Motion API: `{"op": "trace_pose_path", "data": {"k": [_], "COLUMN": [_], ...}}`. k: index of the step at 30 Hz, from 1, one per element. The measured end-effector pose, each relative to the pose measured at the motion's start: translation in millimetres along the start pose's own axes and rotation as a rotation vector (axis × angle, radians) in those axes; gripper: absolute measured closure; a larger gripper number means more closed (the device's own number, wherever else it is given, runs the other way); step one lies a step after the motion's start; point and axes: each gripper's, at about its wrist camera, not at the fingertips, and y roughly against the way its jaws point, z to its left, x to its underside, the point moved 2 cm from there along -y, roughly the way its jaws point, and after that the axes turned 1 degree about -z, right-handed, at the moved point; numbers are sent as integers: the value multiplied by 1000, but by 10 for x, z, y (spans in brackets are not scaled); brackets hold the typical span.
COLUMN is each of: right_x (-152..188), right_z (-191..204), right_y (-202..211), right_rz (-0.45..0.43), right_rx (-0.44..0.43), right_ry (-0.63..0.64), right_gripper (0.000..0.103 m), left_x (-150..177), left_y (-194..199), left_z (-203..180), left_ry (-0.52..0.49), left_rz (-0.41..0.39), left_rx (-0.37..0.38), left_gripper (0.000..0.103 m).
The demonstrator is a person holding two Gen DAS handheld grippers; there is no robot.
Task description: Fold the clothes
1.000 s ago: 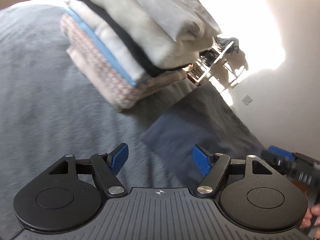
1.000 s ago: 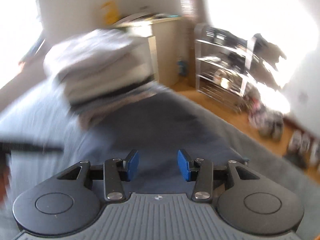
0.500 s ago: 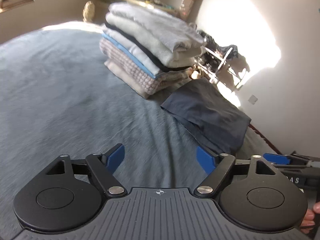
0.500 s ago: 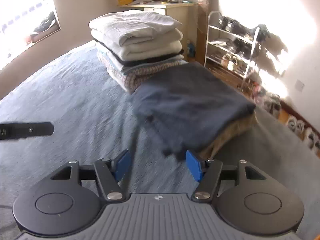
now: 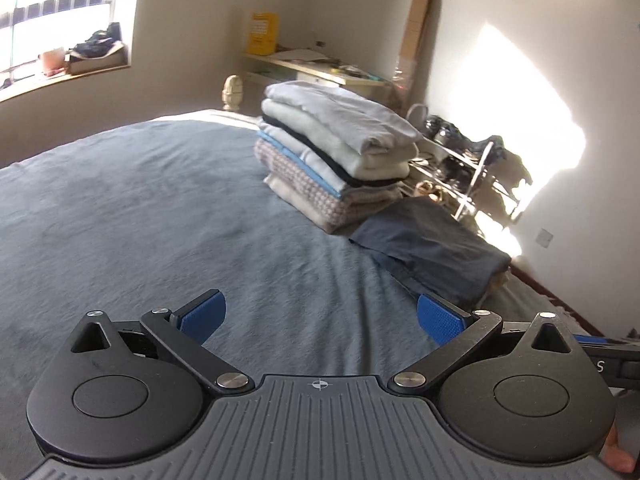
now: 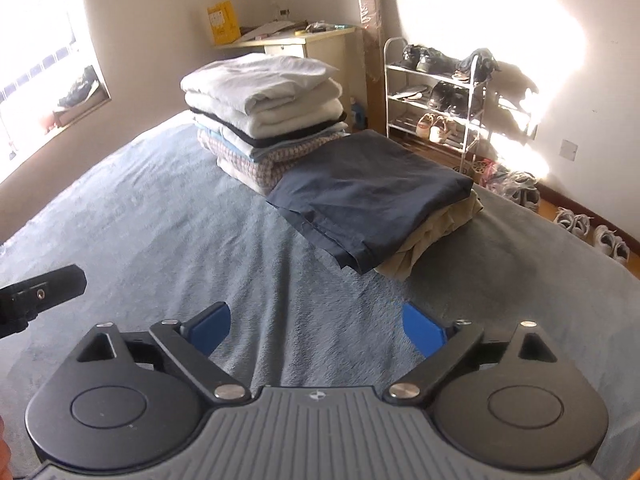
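A folded dark navy garment (image 6: 372,192) lies on a beige folded one (image 6: 436,232) on the grey-blue bed (image 6: 160,216). In the left wrist view the navy garment (image 5: 432,248) sits right of centre. Behind it stands a tall stack of folded clothes (image 6: 264,116), in white, black, light blue and pink knit (image 5: 336,152). My left gripper (image 5: 320,316) hangs over bare blanket, its jaws opening wide with nothing between them. My right gripper (image 6: 316,326) is also opening, empty, well short of the navy garment. The left gripper's tip (image 6: 44,292) shows at the left edge of the right wrist view.
A metal shoe rack (image 6: 440,96) with shoes stands beyond the bed's far right side, loose shoes (image 6: 592,228) on the floor beside it. A wooden desk (image 6: 296,40) with a yellow box (image 6: 224,22) is behind the stack. A window sill (image 5: 64,68) lies left.
Both grippers pulled back and up from the clothes, which now look smaller and farther. Both sets of jaws spread much wider. The navy garment lies released on the beige one.
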Motion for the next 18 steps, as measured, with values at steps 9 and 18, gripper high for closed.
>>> {"op": "trace_pose_path", "data": {"k": [9, 18], "right_x": [73, 274], "right_z": [-37, -69], "right_y": [218, 165], "right_rz": [-23, 13], "right_rx": [20, 117], "right_ry": [-37, -41], "right_gripper": [2, 1], "left_x": [0, 193], "left_y": [8, -90], "left_z": [-187, -198], "left_ry": [4, 7], "left_rz": [75, 169], "left_rx": [-33, -116], "left_gripper": [0, 0]}}
